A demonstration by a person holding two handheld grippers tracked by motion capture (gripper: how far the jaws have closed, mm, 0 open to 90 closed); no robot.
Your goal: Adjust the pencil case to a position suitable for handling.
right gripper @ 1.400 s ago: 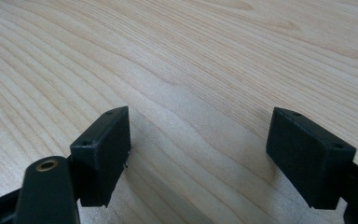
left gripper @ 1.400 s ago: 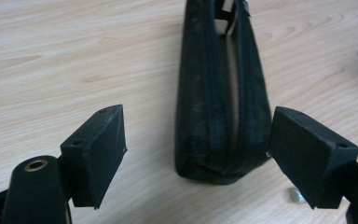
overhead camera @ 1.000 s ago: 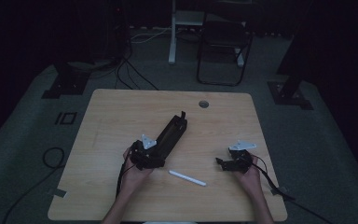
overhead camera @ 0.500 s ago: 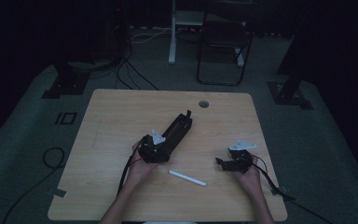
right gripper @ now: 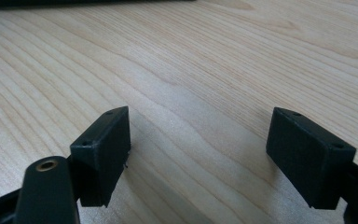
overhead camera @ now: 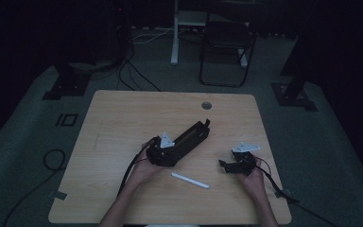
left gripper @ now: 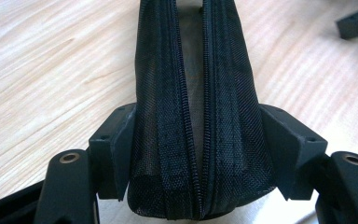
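1. We see a light wooden table (overhead camera: 123,118) from the high view, with the person's forearms coming in from its near edge.
2. A black mesh pencil case (overhead camera: 189,138) lies near the middle of the table, running on a slant from the left gripper away toward the far right.
3. In our left hand, the left gripper (left gripper: 198,154) has just been closing its jaws, and the near end of the pencil case sits between them.
4. In the left gripper view, both pads press against the mesh sides of the case, so the left gripper is clamped on it.
5. The zipper (left gripper: 192,116) runs along the top of the case and stands open, with a gap showing the darker inside.
6. A white pen (overhead camera: 190,180) lies on the table between our two hands, nearer to us than the case and apart from it.
7. In our right hand, the right gripper (right gripper: 198,154) rests low over bare wood at the right side of the table, well apart from the case.
8. Its jaws stand wide and released, with nothing but tabletop between them.
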